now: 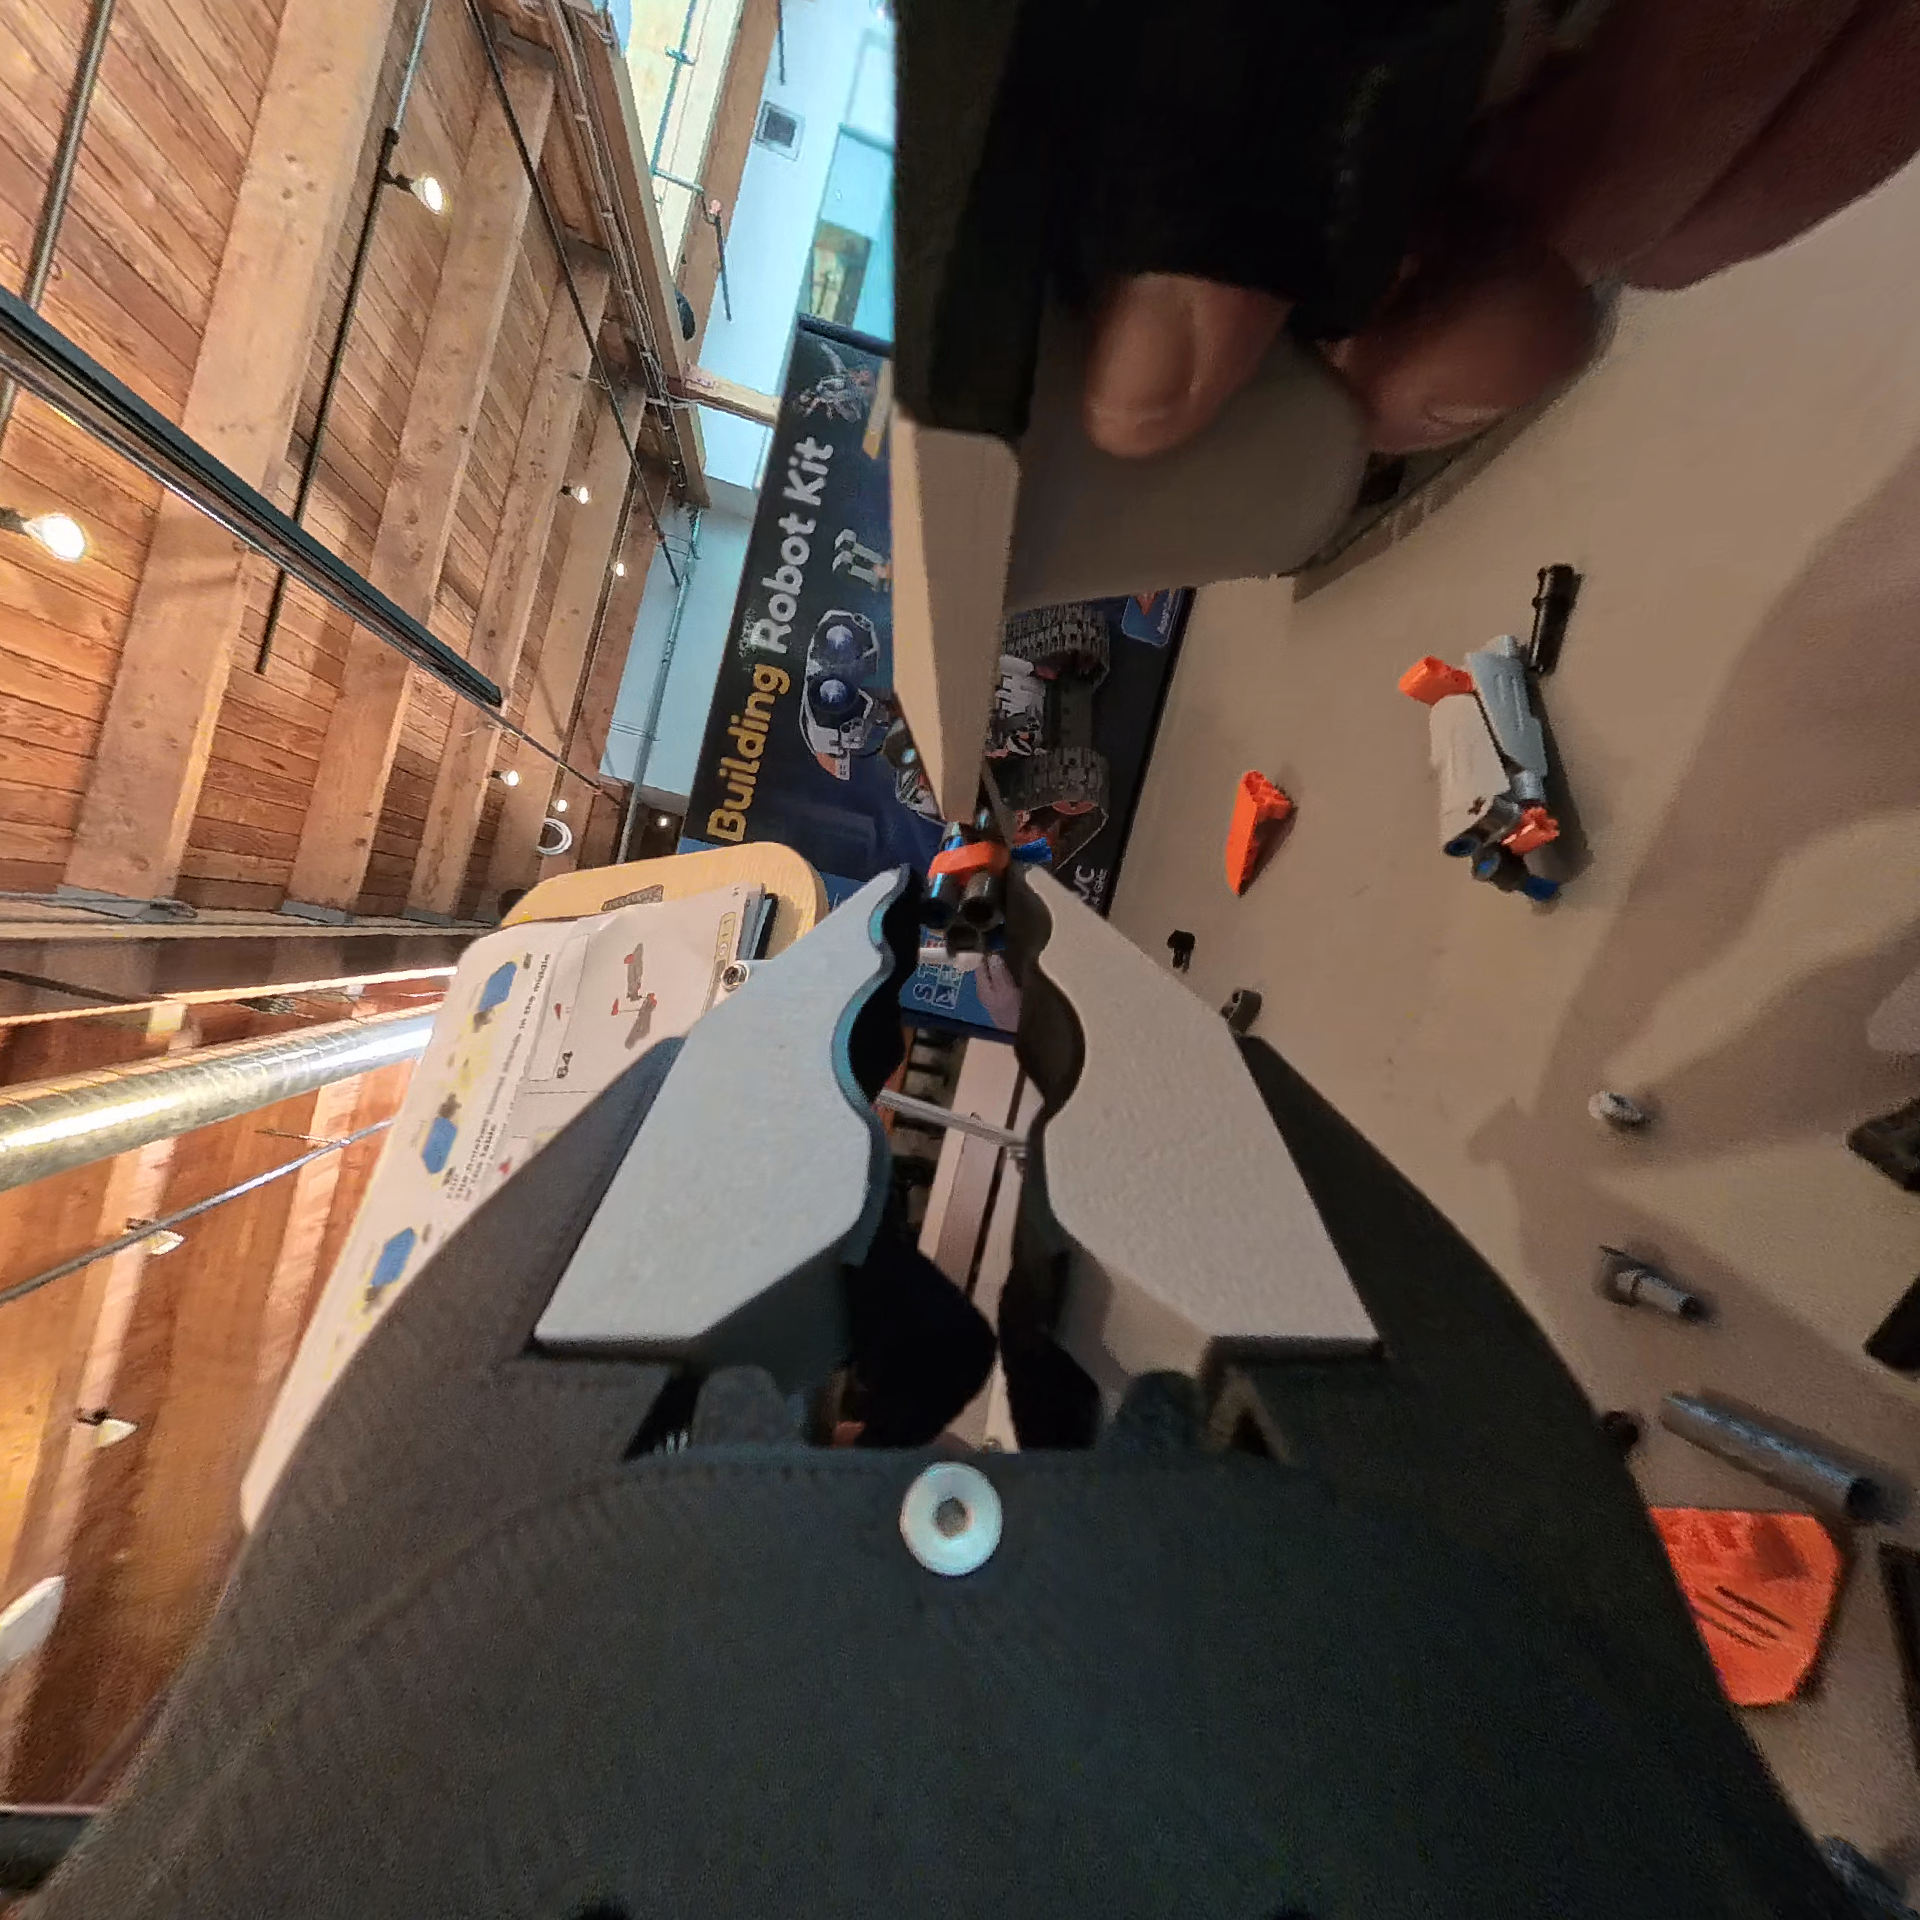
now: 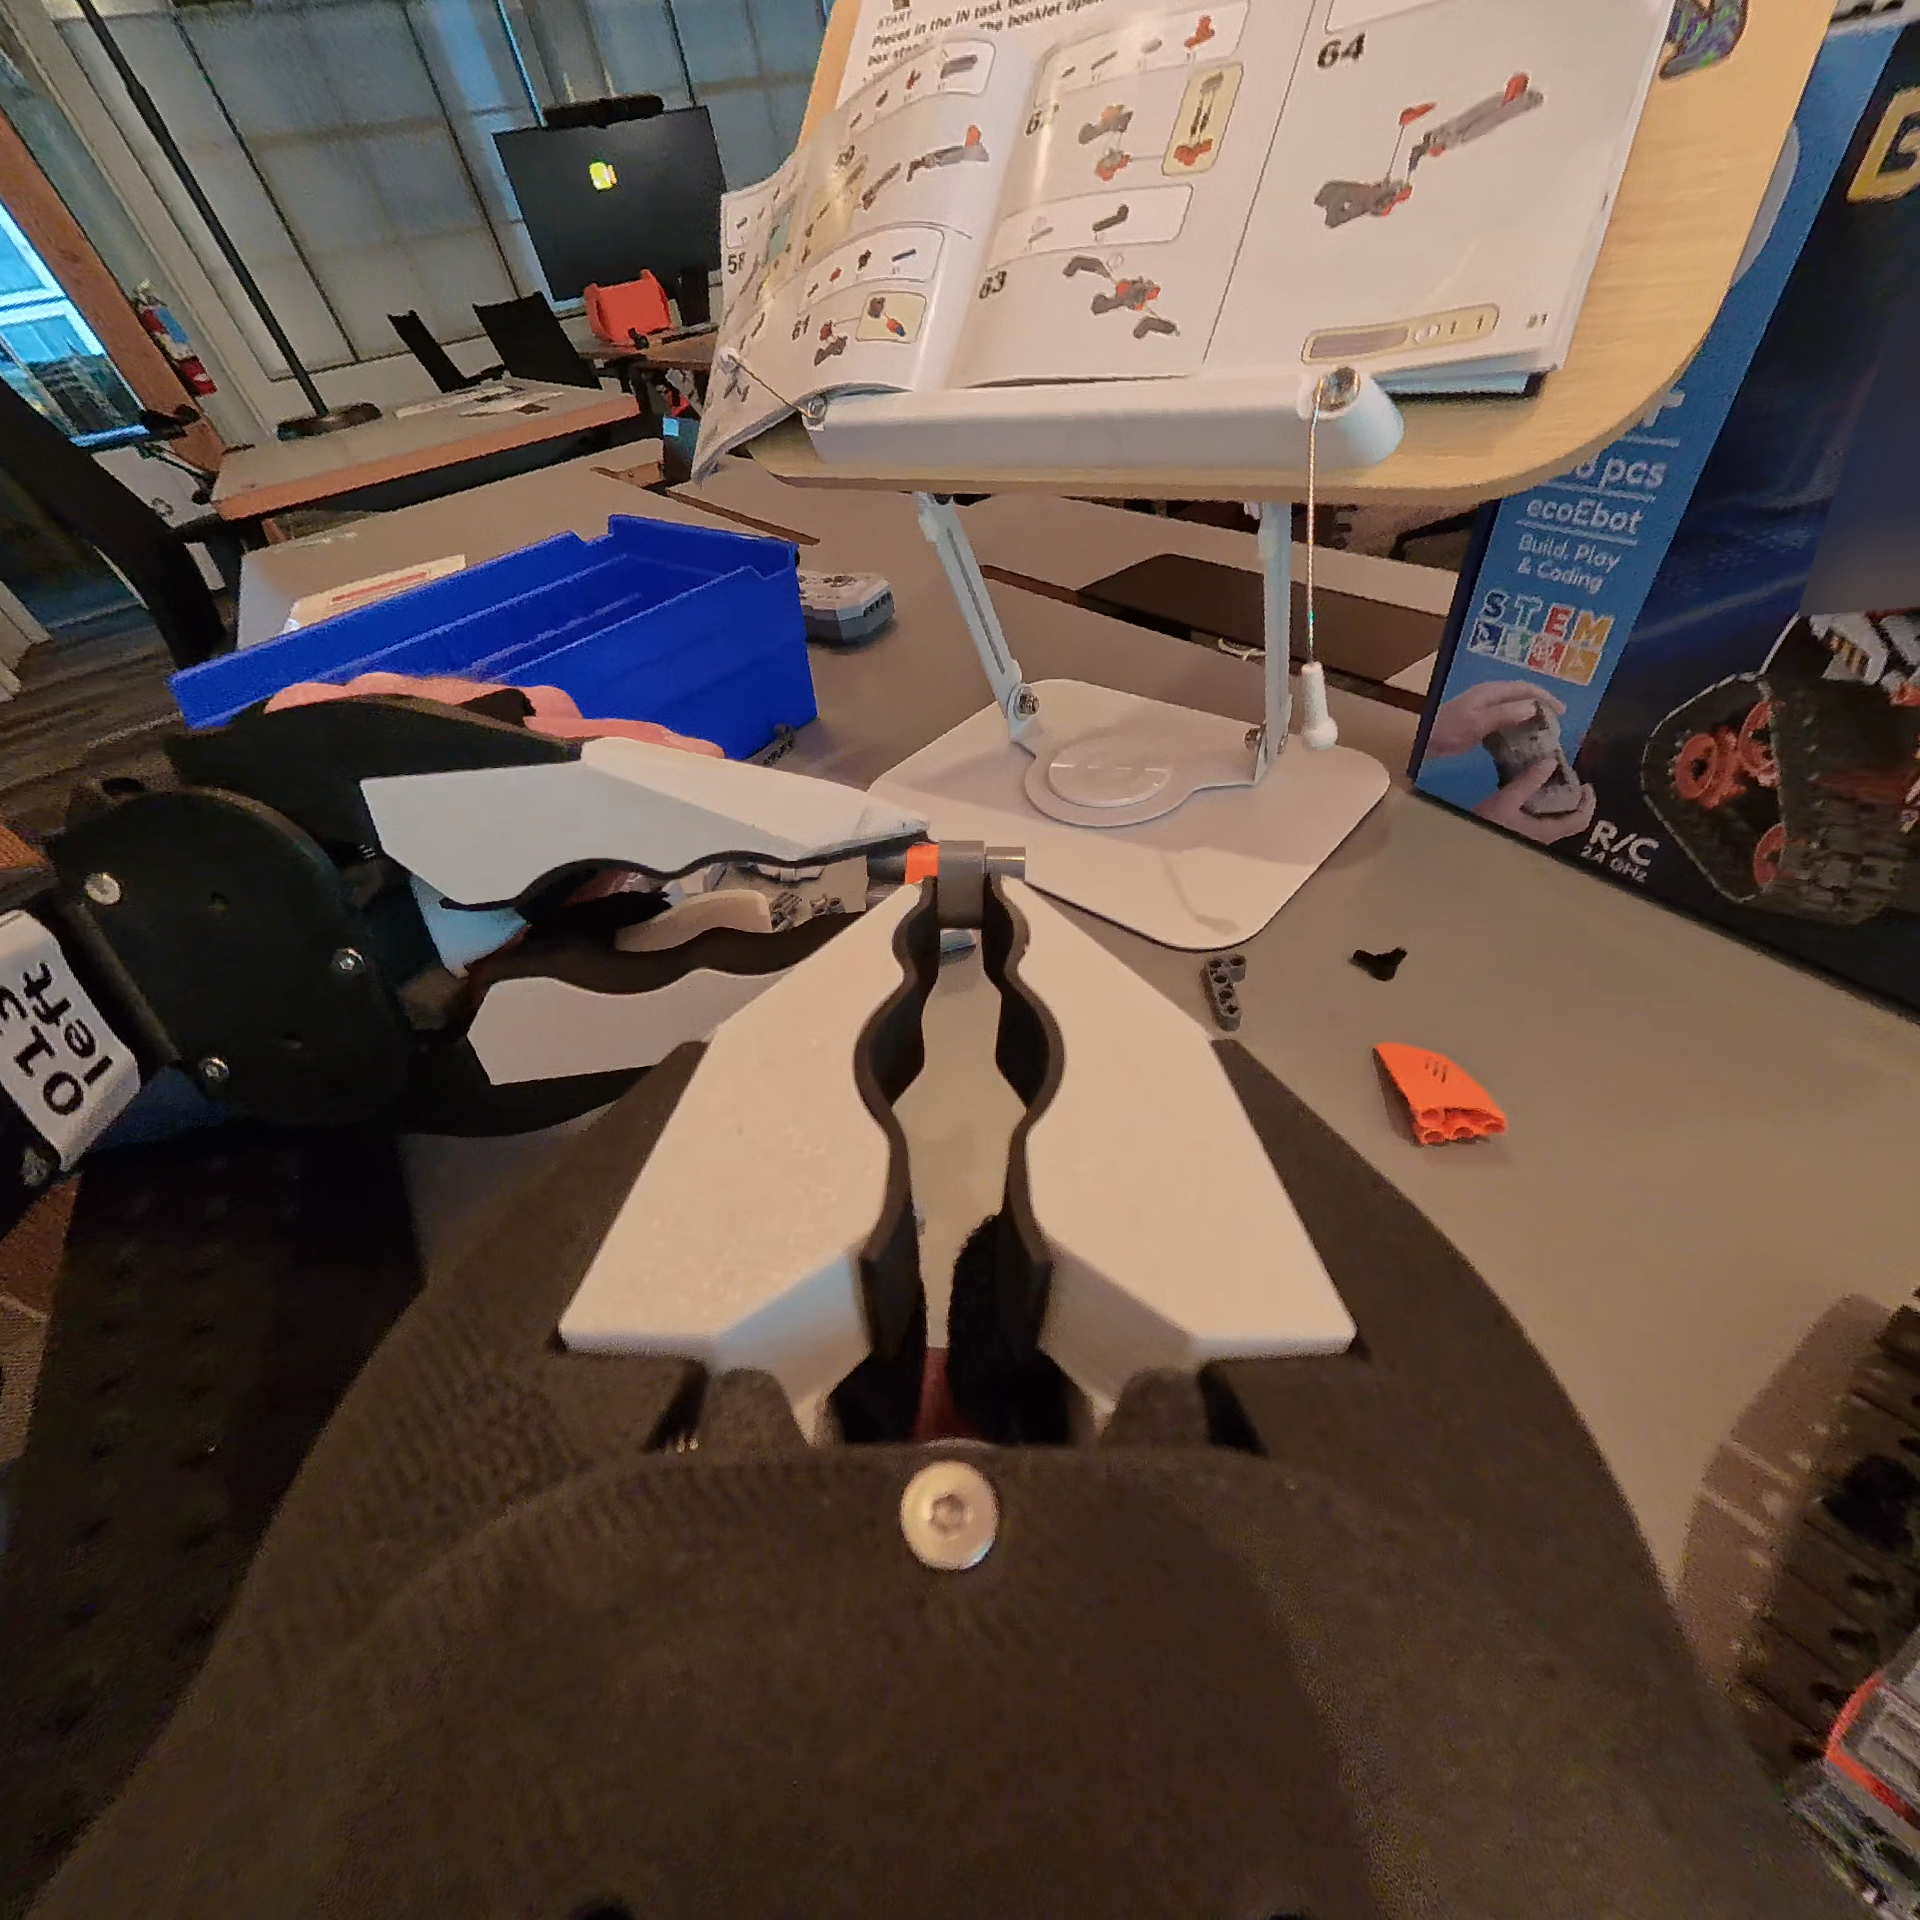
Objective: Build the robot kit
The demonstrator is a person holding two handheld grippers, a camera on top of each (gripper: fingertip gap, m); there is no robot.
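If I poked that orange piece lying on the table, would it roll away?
Probably not. The orange piece looks like a flattish wedge lying on its side on the table, so it would likely slide. It looks like small hard plastic, so probably light and stiff.

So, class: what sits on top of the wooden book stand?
An open instruction booklet rests on the book stand, held by a white ledge. The board beneath the pages is covered.

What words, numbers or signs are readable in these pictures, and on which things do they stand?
I do not quote writing; these things bear it:
Dark blue kit box: large lettering, legible.
Open instruction booklet: step numbers, small print.
White tag on the left tongs: handwritten characters.
Paper behind the blue bin: too blurred.
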